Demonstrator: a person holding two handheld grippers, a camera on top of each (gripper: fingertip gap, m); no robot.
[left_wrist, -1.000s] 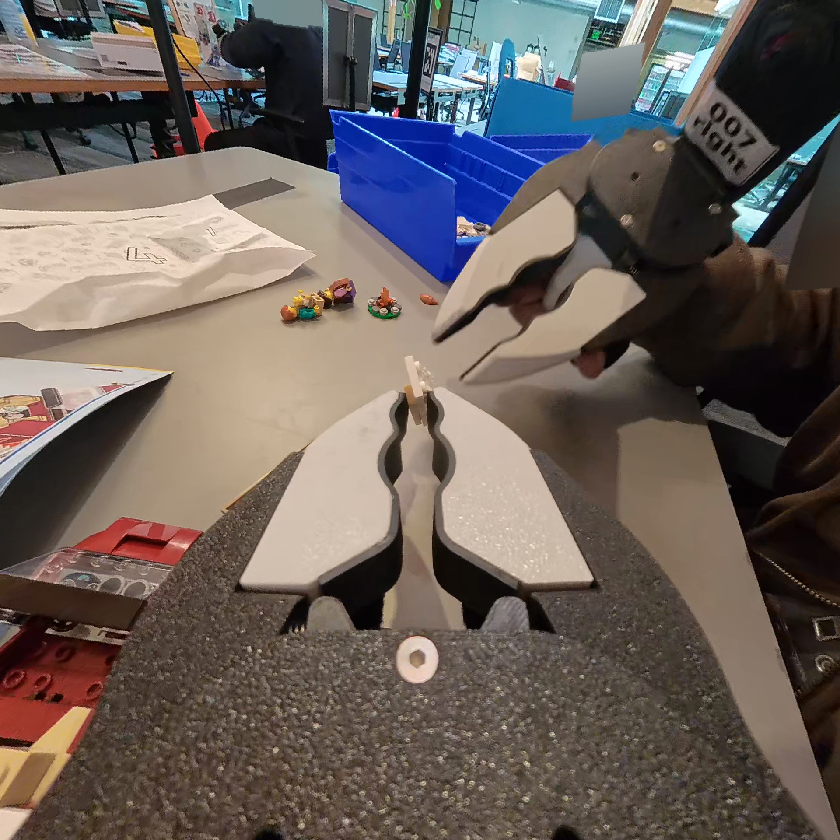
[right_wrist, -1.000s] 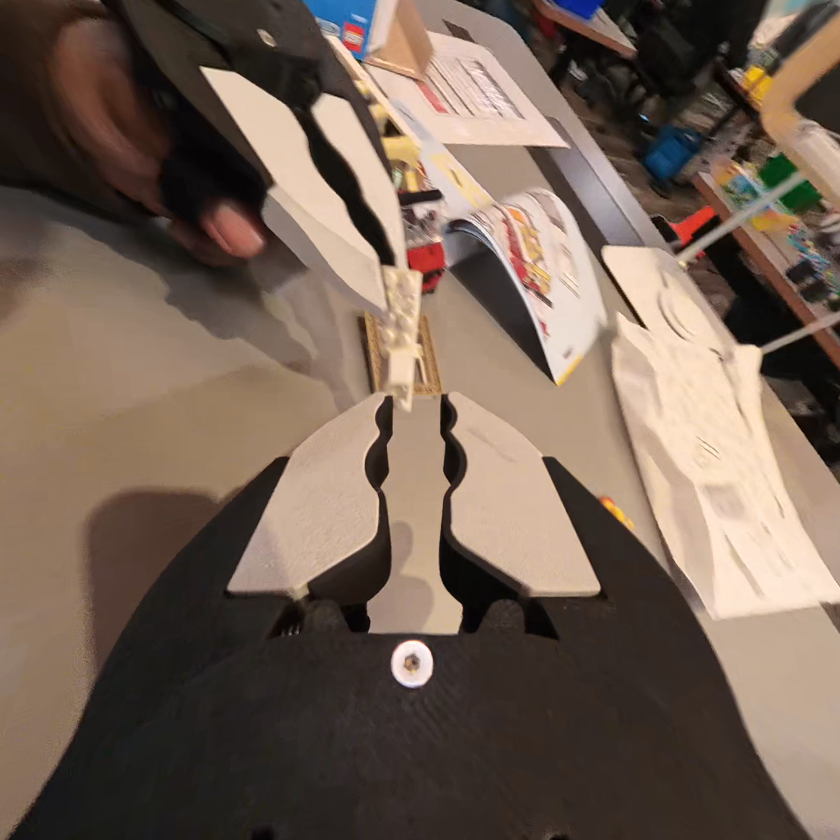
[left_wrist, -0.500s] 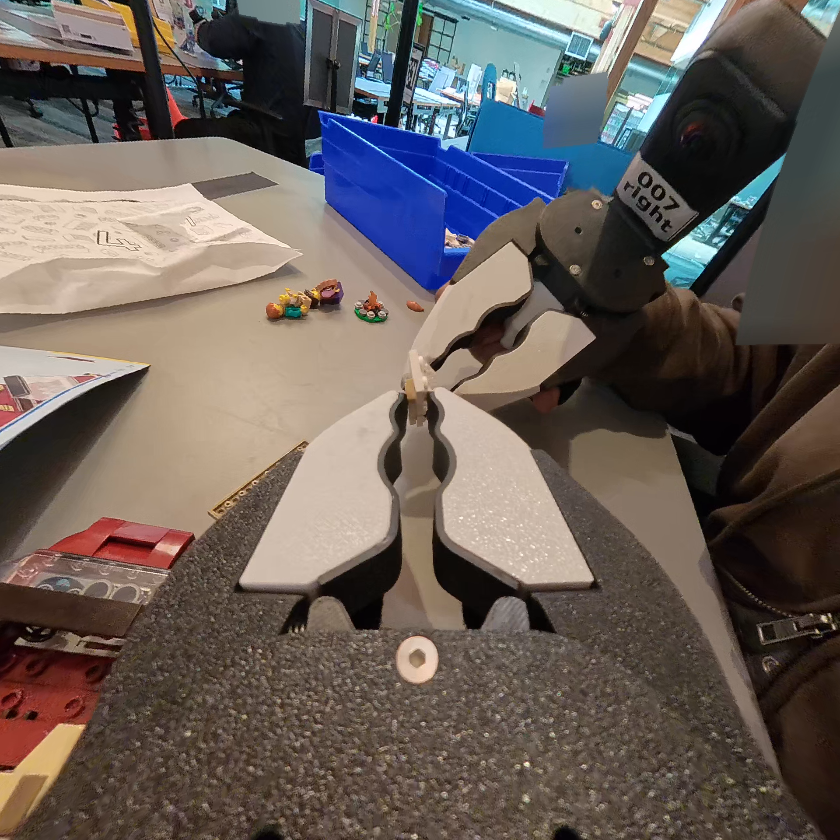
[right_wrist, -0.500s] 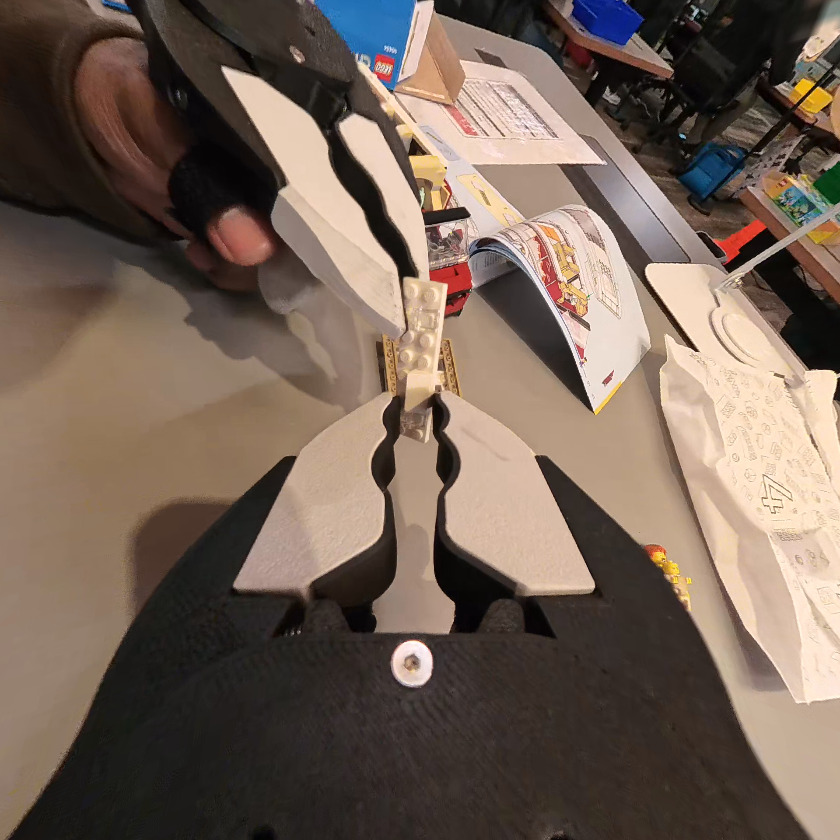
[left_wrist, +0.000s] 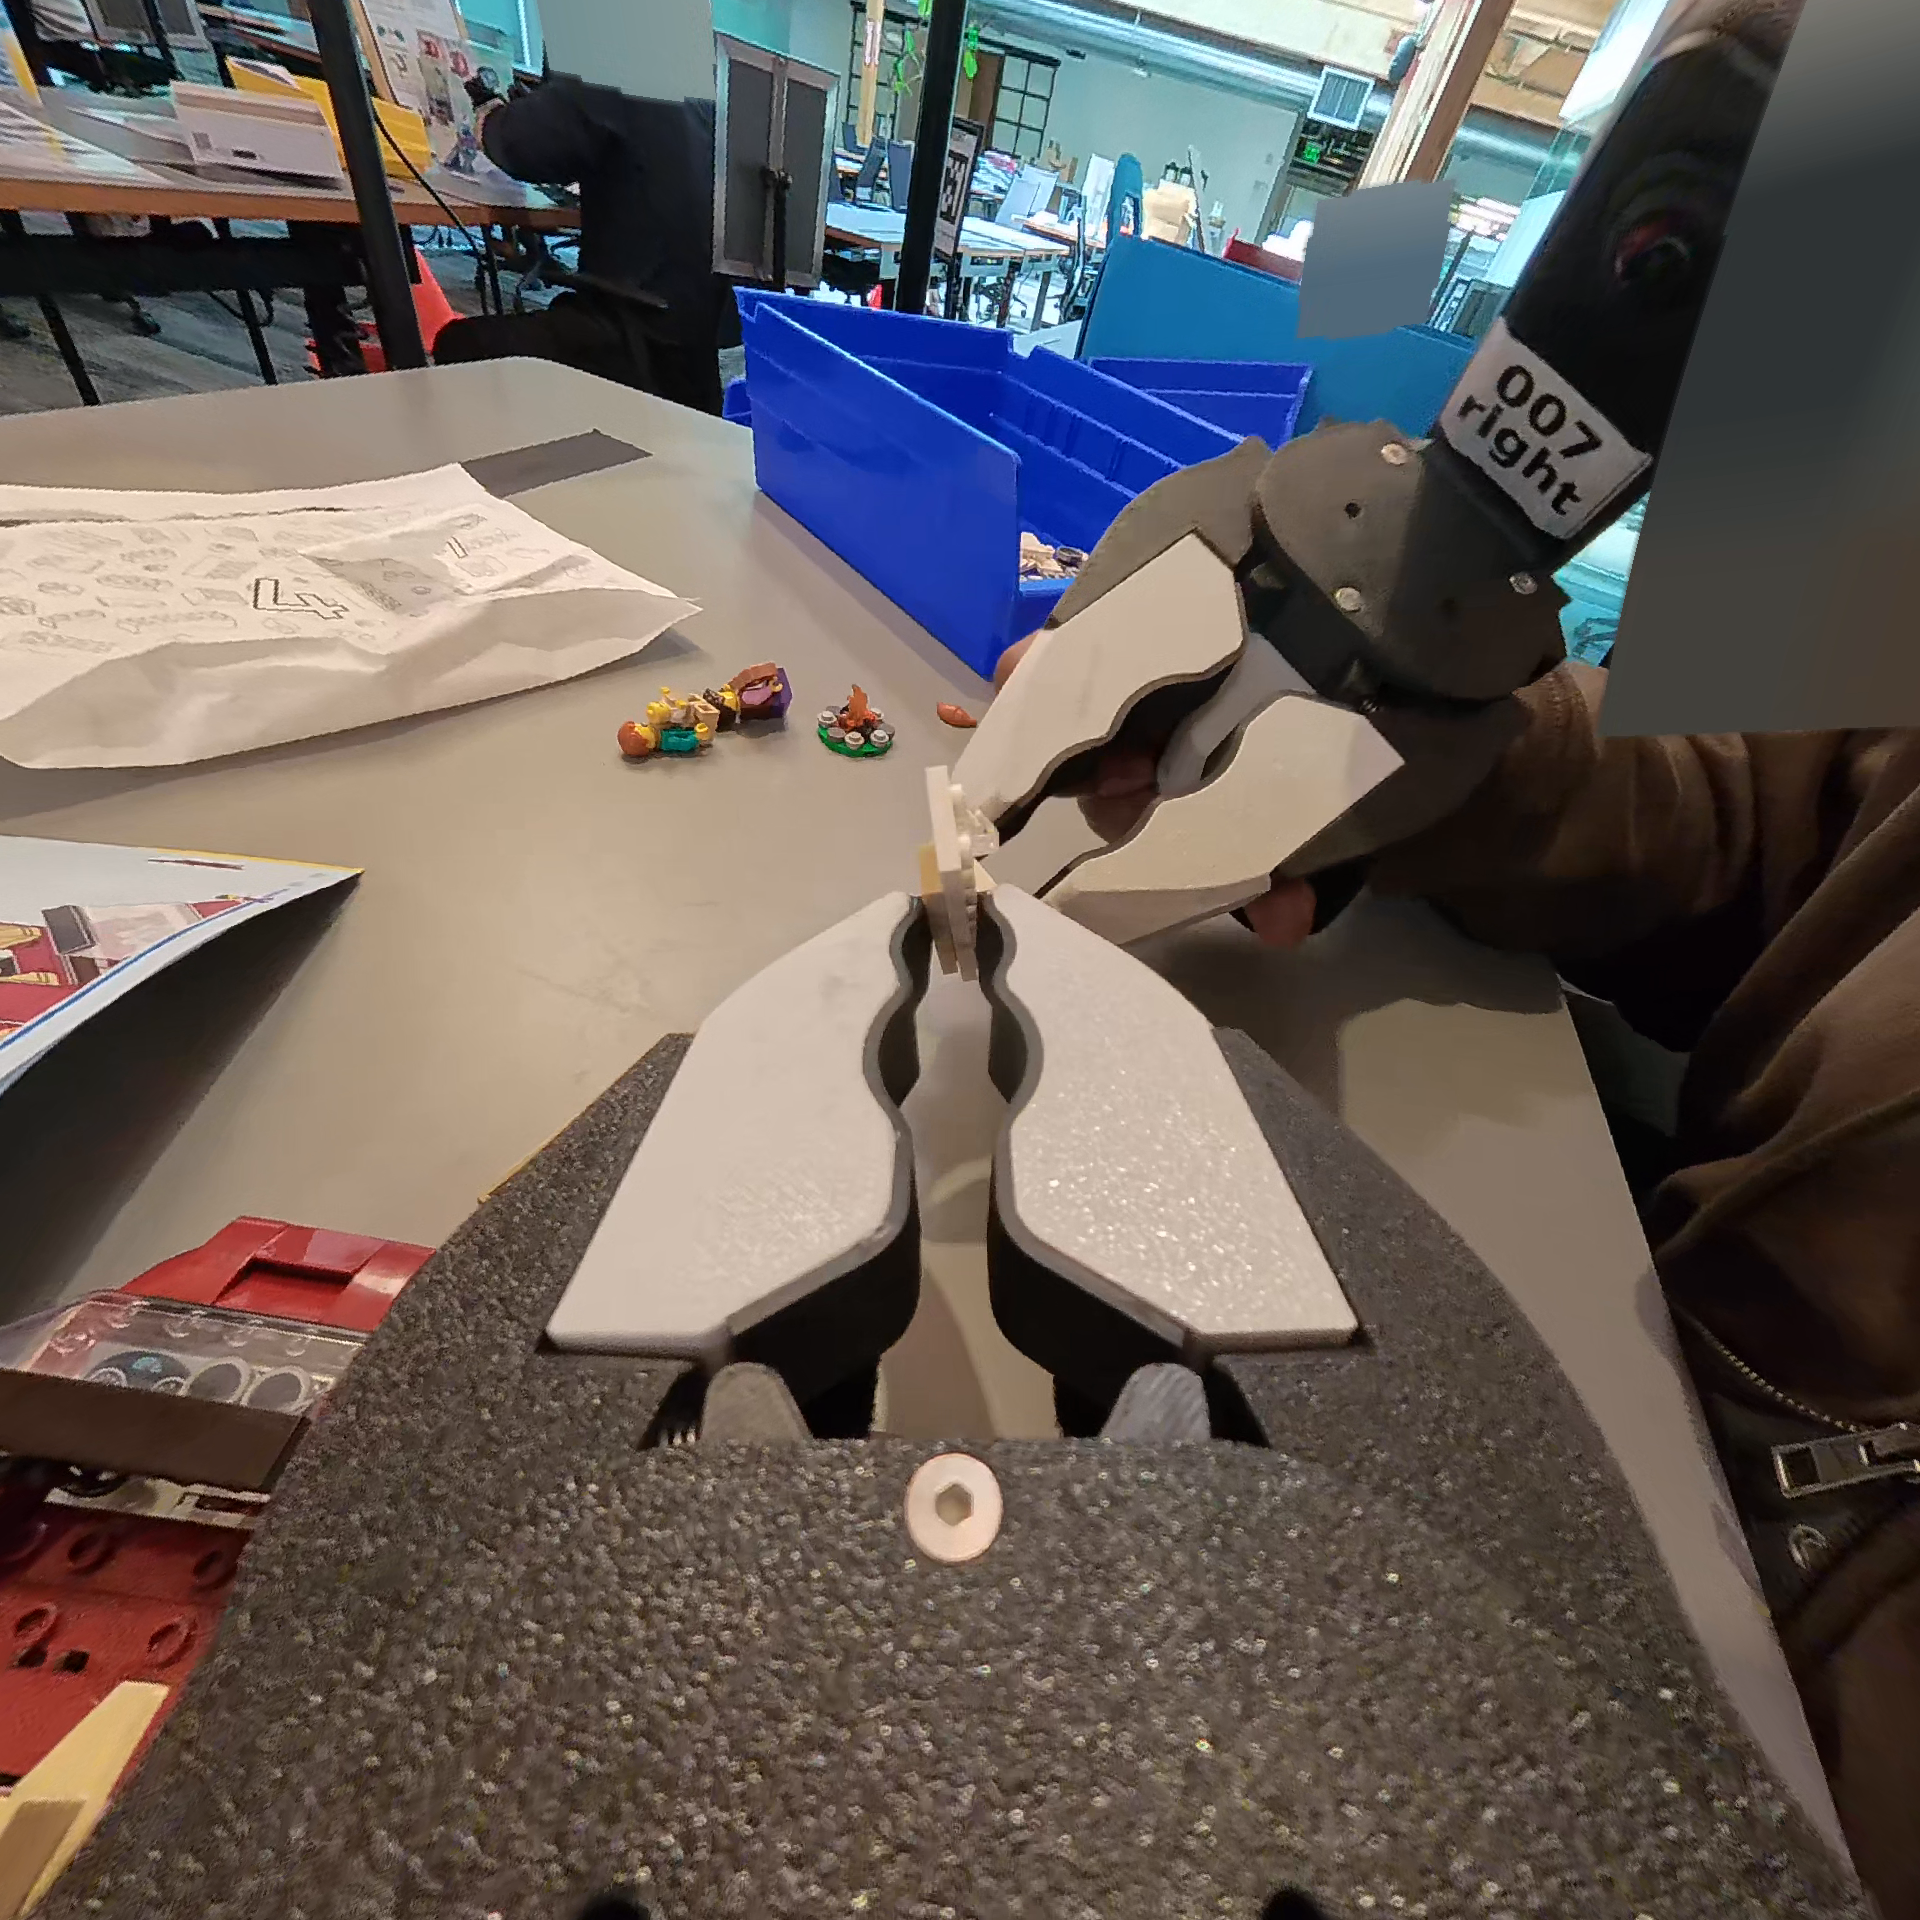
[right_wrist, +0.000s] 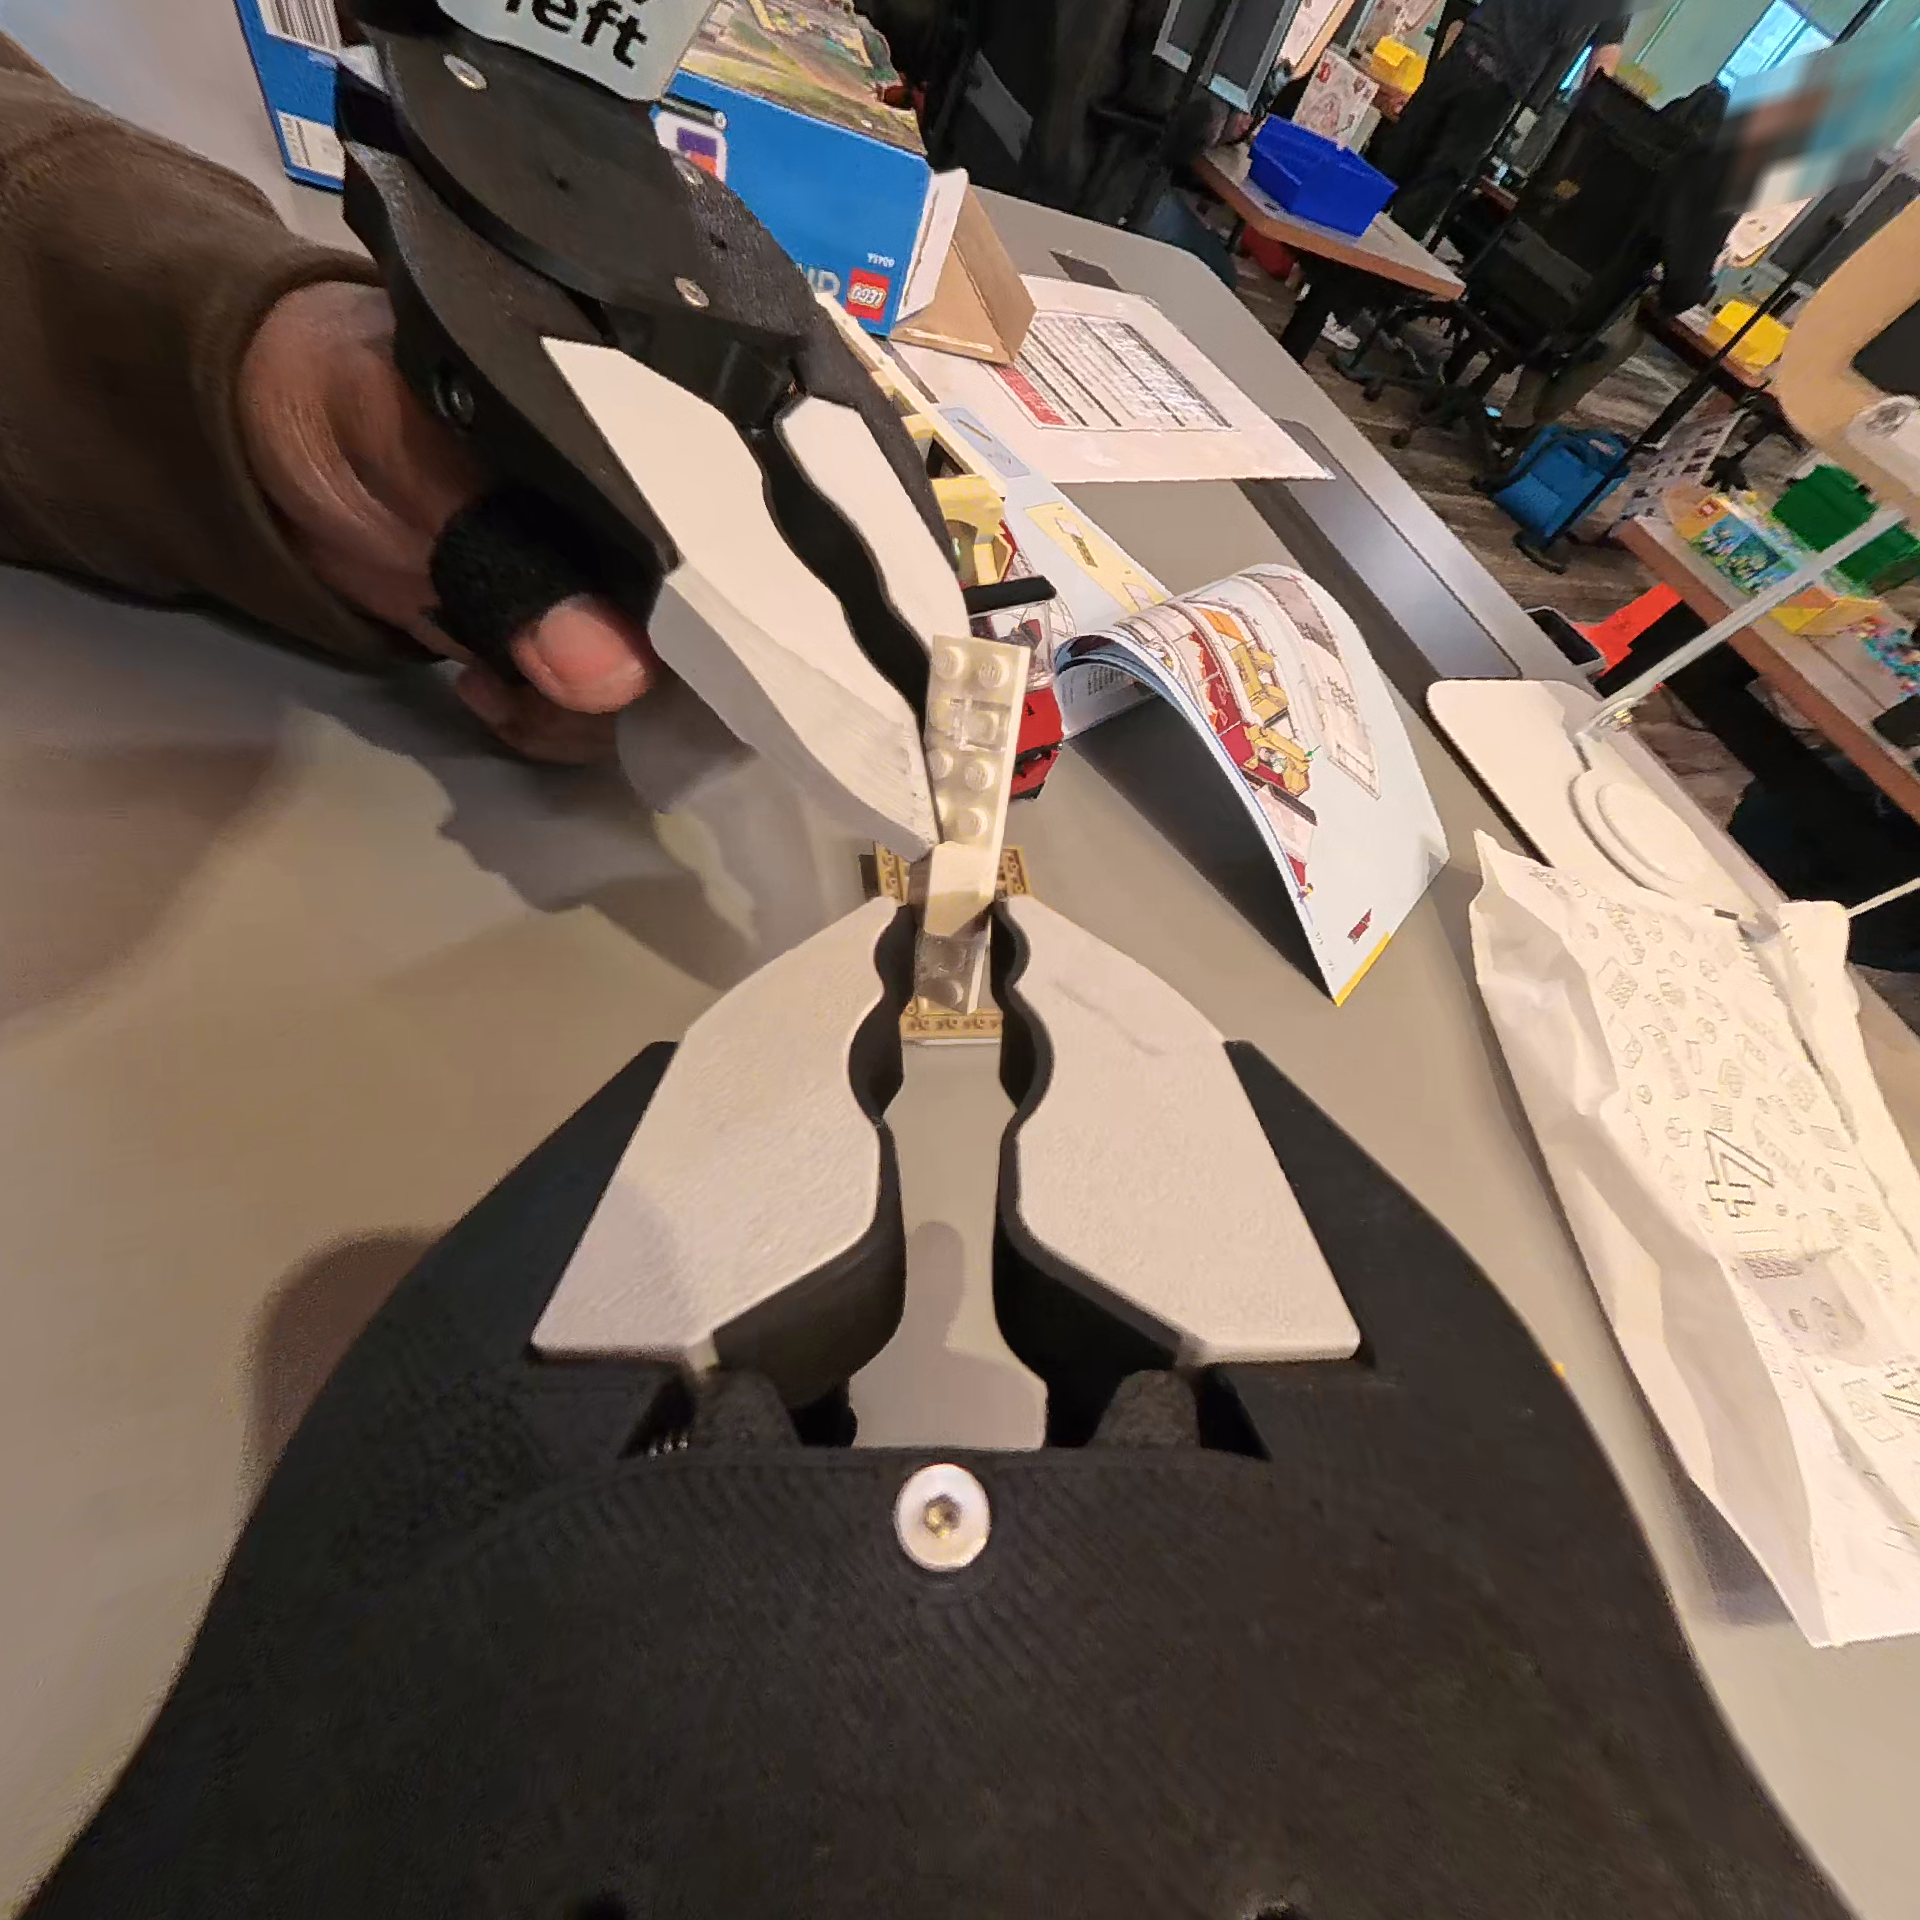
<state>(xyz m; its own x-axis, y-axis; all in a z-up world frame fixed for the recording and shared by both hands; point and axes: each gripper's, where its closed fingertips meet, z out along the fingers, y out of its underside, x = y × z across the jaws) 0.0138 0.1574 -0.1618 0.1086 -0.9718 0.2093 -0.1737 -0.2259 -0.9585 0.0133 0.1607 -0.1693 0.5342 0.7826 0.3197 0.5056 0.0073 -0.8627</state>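
Claws meet above the bench (left_wrist: 499, 935): left claw (left_wrist: 951, 914) clamps a white studded plate (left_wrist: 948, 831); right claw (right_wrist: 945, 914) apparently pinches a small clear piece (right_wrist: 948, 961) against it.

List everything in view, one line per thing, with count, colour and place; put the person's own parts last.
Plate assembly: one, white and tan, gripped by both grippers.
Bin: one, blue, table far side.
Paper bag: one, white, printed, left.
Minifigure parts: small multicoloured cluster, mid-table.
Booklet: one, open, curled.
Box: one, blue, behind.
Red pieces: several, near left.
Table: one, grey.
Left gripper: closed on assembly.
Right gripper: closed on assembly's lower end.
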